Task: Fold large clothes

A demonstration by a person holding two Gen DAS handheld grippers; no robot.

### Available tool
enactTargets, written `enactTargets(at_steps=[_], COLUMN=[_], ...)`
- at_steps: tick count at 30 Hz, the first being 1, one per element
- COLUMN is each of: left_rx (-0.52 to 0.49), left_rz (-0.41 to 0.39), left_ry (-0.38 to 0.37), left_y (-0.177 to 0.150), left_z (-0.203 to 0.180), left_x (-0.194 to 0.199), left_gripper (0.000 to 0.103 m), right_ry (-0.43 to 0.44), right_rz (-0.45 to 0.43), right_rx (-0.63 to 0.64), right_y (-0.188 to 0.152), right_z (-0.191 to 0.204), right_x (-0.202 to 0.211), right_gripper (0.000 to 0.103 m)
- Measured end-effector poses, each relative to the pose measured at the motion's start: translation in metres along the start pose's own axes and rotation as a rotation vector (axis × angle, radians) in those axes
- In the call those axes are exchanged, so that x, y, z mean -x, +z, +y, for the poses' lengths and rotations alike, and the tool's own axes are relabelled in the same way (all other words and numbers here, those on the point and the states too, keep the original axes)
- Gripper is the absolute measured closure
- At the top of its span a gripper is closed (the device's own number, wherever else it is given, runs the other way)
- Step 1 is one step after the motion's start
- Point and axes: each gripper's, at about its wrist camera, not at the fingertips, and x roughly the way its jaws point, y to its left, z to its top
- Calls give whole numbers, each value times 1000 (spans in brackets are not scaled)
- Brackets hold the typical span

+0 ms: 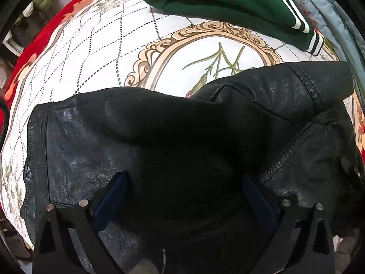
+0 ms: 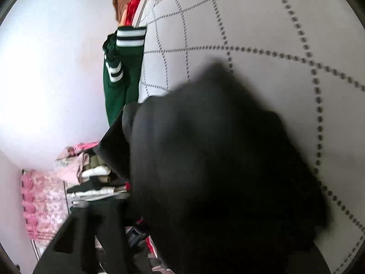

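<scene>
Beyond the black jacket [image 1: 159, 132], a green garment [image 1: 228, 2] lies.

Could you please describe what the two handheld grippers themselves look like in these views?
The left gripper has flat matte-black bracket arms with triangular cut-outs and round silver rivets; its fingers are faced with dark blue pads. The right gripper is blurred and mostly hidden behind black cloth; only one black arm with a cut-out shows. No cables or sleeves are visible.

Black leather jacket [image 1: 159, 137] centre; green top [image 1: 228, 2] w/ white-black stripes upper right; bedsheet [image 1: 95, 52] white (dotted diamond grid), red border.
</scene>
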Motion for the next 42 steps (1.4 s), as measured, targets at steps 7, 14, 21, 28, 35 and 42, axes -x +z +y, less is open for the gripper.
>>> enactTargets(at_steps=[7, 14, 21, 28, 35, 42], left_rx=[1, 35, 109, 382, 679, 898], left_rz=[-18, -9, 7, -36, -69, -97], left_ry=[8, -47, -150, -153, -5, 112], left_y=[5, 9, 13, -17, -100, -176], left_z=[-11, 0, 22, 125, 244, 315], left_x=[-5, -11, -7, 52, 111, 124], left_gripper=[0, 0, 0, 0, 0, 0], right_ry=[24, -34, -120, -172, -191, -473], right_rz=[-47, -13, 23, 112, 377, 769], right_rx=[48, 242, 402, 634, 863, 993], right_y=[-8, -27, -50, -130, -254, -386], right_z=[47, 125, 190, 253, 295, 221], right_x=[4, -11, -35, -52, -145, -292], right_gripper=[73, 75, 75, 75, 75, 65])
